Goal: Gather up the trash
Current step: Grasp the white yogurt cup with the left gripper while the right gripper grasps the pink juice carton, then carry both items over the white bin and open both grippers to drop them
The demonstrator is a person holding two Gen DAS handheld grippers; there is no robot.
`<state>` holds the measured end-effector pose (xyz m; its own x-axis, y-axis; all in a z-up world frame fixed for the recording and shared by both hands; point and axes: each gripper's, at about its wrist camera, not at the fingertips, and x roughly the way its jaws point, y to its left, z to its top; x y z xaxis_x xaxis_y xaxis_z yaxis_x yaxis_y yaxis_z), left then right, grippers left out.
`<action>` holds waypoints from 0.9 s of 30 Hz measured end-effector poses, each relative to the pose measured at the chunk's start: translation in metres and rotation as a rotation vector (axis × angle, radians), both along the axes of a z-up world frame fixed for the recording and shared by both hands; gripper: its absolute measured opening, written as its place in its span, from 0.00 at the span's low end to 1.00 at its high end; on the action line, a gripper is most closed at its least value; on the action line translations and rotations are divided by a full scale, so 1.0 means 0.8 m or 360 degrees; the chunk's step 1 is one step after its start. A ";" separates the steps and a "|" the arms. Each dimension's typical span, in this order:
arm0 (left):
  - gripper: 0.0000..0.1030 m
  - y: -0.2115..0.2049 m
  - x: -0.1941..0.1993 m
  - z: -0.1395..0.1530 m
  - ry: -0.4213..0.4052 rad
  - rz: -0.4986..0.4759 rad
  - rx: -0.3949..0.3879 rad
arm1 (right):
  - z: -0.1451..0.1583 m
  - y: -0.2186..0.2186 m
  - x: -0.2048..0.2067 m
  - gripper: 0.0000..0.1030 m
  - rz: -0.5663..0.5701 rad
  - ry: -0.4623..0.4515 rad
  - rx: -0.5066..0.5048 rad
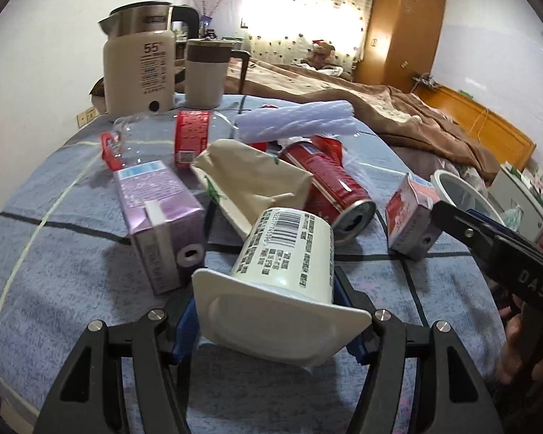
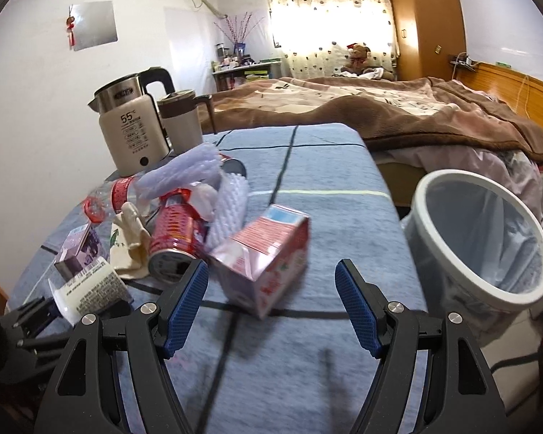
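Fingers of the left gripper are pinching a white yogurt cup at the bottom middle of the left view, its blue pads pressed on both sides. Right gripper has its fingers spread wide with nothing in them, and a pink carton lies on the counter just ahead. Rest of the trash sits in a pile at center-left: a red can, purple carton, beige wrapper and foam netting. The bin is at the right edge, beside the counter. Kettle and mug stand at the upper left.
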<state>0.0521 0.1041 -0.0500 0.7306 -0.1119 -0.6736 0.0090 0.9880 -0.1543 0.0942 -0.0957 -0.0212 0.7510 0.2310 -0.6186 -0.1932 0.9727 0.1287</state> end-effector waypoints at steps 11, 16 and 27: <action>0.65 0.004 0.007 -0.005 0.0040 0.0041 -0.0017 | -0.023 0.008 0.037 0.71 -0.0227 0.0139 -0.0065; 0.65 0.004 0.010 -0.005 0.0049 0.0060 -0.0026 | -0.026 -0.005 0.032 0.56 -0.0265 0.0139 -0.0038; 0.65 -0.009 0.003 0.000 0.0036 0.0047 0.0002 | -0.026 -0.013 0.009 0.37 -0.0186 0.0059 -0.0030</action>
<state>0.0542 0.0973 -0.0498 0.7179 -0.0899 -0.6903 -0.0235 0.9879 -0.1530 0.1015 -0.1064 -0.0417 0.7486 0.1313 -0.6498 -0.0740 0.9906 0.1149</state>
